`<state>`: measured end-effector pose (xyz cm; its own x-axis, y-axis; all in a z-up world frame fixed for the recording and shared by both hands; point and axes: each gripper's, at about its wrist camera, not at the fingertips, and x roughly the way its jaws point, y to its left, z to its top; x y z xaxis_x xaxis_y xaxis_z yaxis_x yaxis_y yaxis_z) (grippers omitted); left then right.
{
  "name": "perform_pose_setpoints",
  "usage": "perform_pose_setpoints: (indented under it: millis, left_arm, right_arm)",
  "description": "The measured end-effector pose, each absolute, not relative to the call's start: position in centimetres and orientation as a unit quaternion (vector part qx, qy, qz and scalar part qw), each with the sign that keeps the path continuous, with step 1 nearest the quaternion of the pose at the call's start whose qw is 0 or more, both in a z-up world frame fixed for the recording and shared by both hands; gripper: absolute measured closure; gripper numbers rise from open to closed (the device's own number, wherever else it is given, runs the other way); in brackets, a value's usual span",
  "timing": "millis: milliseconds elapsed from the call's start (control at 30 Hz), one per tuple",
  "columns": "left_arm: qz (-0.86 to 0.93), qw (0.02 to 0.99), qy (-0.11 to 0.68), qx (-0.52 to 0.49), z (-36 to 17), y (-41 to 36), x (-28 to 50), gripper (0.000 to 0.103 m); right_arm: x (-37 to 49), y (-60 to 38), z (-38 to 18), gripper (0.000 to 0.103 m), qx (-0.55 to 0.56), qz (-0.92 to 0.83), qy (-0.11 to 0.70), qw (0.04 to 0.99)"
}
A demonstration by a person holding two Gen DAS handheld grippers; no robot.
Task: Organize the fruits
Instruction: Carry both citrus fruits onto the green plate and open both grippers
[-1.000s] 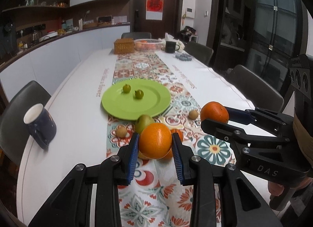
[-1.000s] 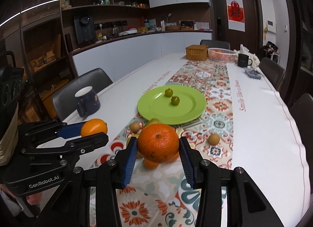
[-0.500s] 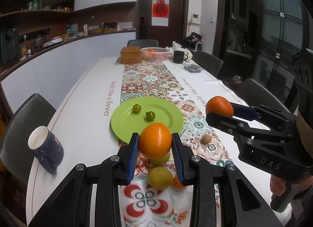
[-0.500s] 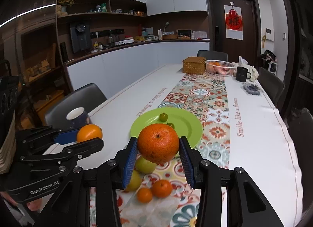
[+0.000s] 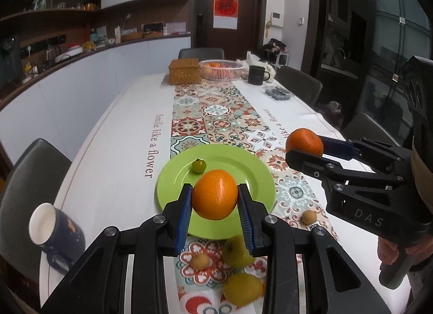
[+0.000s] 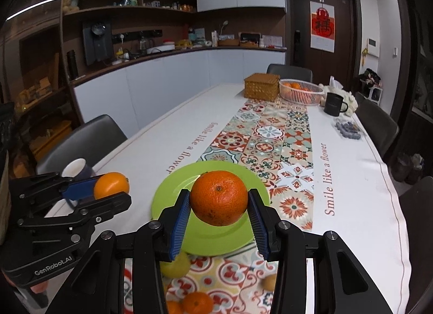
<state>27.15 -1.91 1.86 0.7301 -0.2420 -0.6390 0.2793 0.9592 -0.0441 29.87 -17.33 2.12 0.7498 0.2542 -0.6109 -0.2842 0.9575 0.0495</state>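
Your held orange (image 5: 215, 198) hides part of the green plate (image 5: 173, 192); two small oranges (image 6: 196, 303) at the desk's near edge are cut off.

left gripper (image 5: 215, 215): black angular linkage arms, blue ribbed pads (image 5: 184, 219), silver round screws; white "GenRobot.AI" lettering on its body in the right wrist view
right gripper (image 6: 218, 222): same black frame, blue ribbed pads (image 6: 180, 227), silver screws; "DAS" marking in the left wrist view
right hand (image 5: 389, 253): bare skin, gripping a black handle
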Motion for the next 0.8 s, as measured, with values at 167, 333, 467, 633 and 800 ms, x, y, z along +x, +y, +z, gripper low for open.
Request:
perform_pose_setpoints:
  millis: [167, 333, 467, 633, 800]
  left_arm:
    - [-0.142, 0.919, 0.368, 0.006, 0.1, -1.4, 30.3, 0.070]
    - [-0.141, 0.907, 0.397, 0.004, -2.2, -1.6, 33.0, 0.070]
    - [-0.141, 0.895, 0.423, 0.003, -4.3, -1.6, 34.4, 0.070]
    - [-0.142, 0.886, 0.442, 0.004, -6.2, -1.9, 35.1, 0.070]
    - [-0.142, 0.880, 0.452, 0.008, -7.2, -2.1, 35.6, 0.070]
  right_arm:
    - [32.8, -17.1, 0.3, 0.059, -0.021, 0.143, 0.353, 0.924]
    - [34.9, -17.0, -2.2, 0.059, -0.012, 0.146, 0.386, 0.911]
    - [36.0, -17.0, -4.1, 0.059, -0.009, 0.143, 0.407, 0.902]
    - [36.6, -16.9, -5.8, 0.059, -0.010, 0.145, 0.425, 0.893]
    - [36.9, -16.9, -7.0, 0.059, -0.008, 0.145, 0.434, 0.889]
